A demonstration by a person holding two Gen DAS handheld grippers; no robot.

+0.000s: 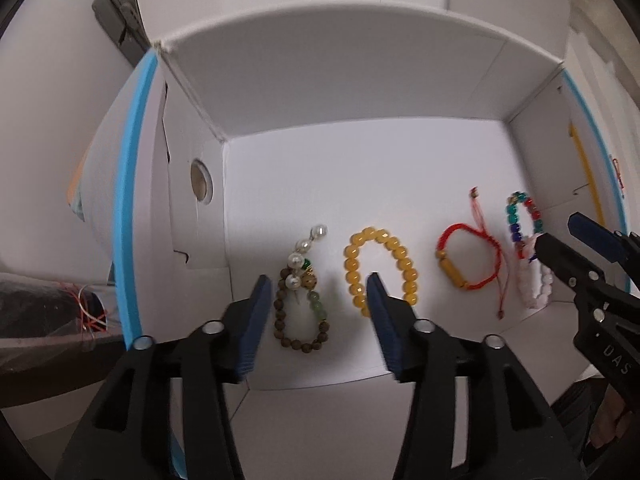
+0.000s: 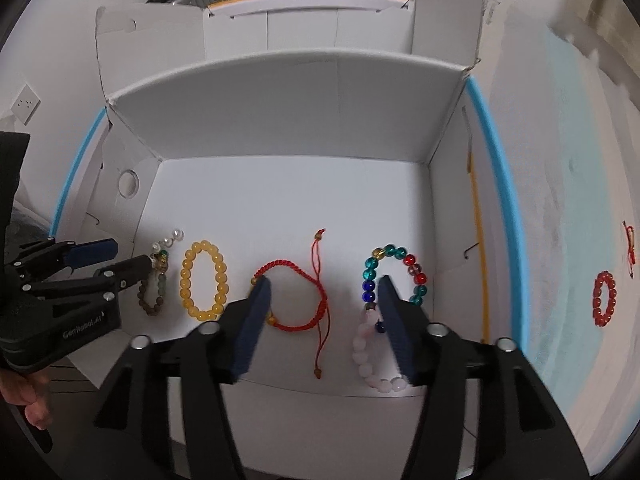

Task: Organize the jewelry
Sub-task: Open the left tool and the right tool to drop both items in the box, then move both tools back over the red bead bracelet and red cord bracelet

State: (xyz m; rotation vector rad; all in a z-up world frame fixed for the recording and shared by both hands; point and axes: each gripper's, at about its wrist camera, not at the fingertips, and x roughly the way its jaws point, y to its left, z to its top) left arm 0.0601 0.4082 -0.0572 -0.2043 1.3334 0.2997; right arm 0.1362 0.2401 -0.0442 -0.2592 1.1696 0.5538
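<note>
Bracelets (image 2: 204,280) mid-floor in box (image 2: 280,92), both grippers (image 1: 316,292) (image 2: 324,292) agape

The white box (image 2: 280,200) with blue edging is showing a yellow bead bracelet (image 2: 204,280), a red cord bracelet (image 2: 294,298), a teal, blue and red one (image 2: 394,276), and a pale pink one (image 2: 370,360).

White wall with socket (image 2: 25,103), pale blue-striped surface (image 2: 568,216) beneath.
</note>
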